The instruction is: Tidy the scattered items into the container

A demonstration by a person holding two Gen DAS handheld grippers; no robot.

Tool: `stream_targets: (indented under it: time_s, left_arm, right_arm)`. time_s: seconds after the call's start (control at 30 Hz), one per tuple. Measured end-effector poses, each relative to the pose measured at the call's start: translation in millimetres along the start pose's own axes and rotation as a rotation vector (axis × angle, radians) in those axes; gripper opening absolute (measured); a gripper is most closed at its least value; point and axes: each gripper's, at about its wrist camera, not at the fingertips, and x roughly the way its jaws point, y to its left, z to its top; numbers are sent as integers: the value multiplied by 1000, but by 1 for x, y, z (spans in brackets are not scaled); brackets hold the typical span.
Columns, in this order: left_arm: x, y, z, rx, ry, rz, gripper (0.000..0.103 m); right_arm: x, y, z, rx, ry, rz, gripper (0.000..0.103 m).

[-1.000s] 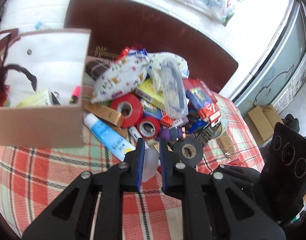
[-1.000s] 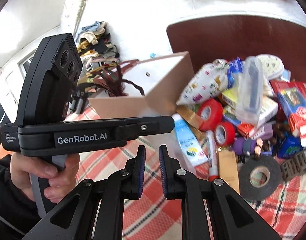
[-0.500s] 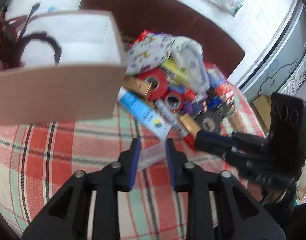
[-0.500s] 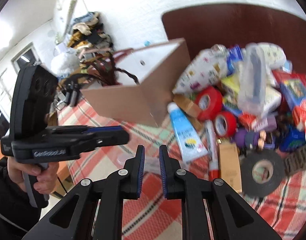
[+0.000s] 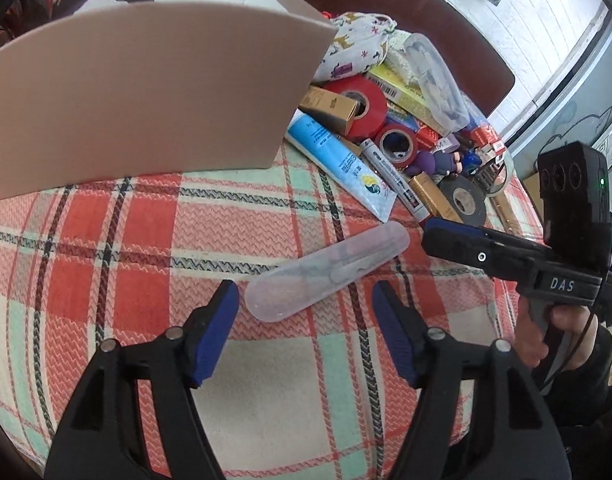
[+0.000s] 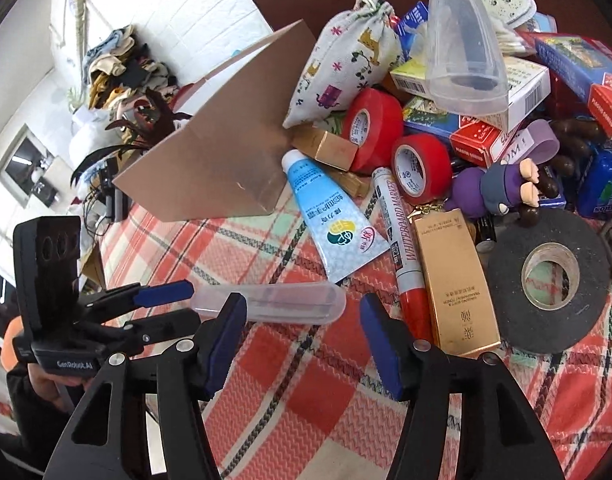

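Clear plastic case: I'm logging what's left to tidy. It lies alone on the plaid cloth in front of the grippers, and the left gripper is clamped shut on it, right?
Not clamped. In the left wrist view the left gripper has its jaws opening, clear of the clear plastic case, which does lie alone on the plaid cloth.

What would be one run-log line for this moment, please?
left gripper: opening, nothing gripped | right gripper: opening, nothing gripped | clear plastic case: lying on tablecloth, ahead of both | cardboard box: beside pile

Clutter (image 6: 458,128) on plaid tablecloth (image 5: 117,264)
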Motion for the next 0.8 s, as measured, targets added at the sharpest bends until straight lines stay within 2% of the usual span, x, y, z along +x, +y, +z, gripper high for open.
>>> stream_targets:
  time_s: [0.2, 0.33, 0.37, 0.4, 0.43, 0.47, 0.5, 0.53, 0.6, 0.73, 0.8]
  left_arm:
    - [8, 3, 1, -4, 0, -12, 75]
    - [12, -3, 2, 13, -6, 3, 74]
    - [14, -6, 2, 27, -2, 20, 72]
    - [15, -9, 3, 41, -1, 35, 64]
    - [15, -11, 3, 52, 1, 36, 56]
    - [16, -12, 3, 51, 8, -1, 37]
    - [17, -13, 3, 46, 15, -38, 33]
    - [18, -16, 2, 53, 22, -49, 33]
    - [21, -24, -1, 86, 21, -11, 34]
    - [16, -20, -4, 66, 18, -2, 36]
    - [10, -19, -7, 74, 24, 2, 44]
  right_arm:
    - [17, -1, 2, -21, 23, -27, 61]
    - [23, 5, 2, -46, 48, 14, 60]
    - [25, 8, 1, -58, 48, 3, 60]
    - [26, 9, 0, -63, 48, 8, 60]
    - [26, 10, 0, -58, 46, 23, 49]
    - [27, 10, -1, -51, 57, 61, 40]
    - [28, 12, -2, -54, 67, 75, 33]
    - [29, 15, -3, -67, 73, 67, 33]
    - [32, 18, -6, -86, 80, 36, 33]
    - [25, 10, -7, -40, 67, 49, 33]
    - [21, 6, -9, -34, 70, 66, 33]
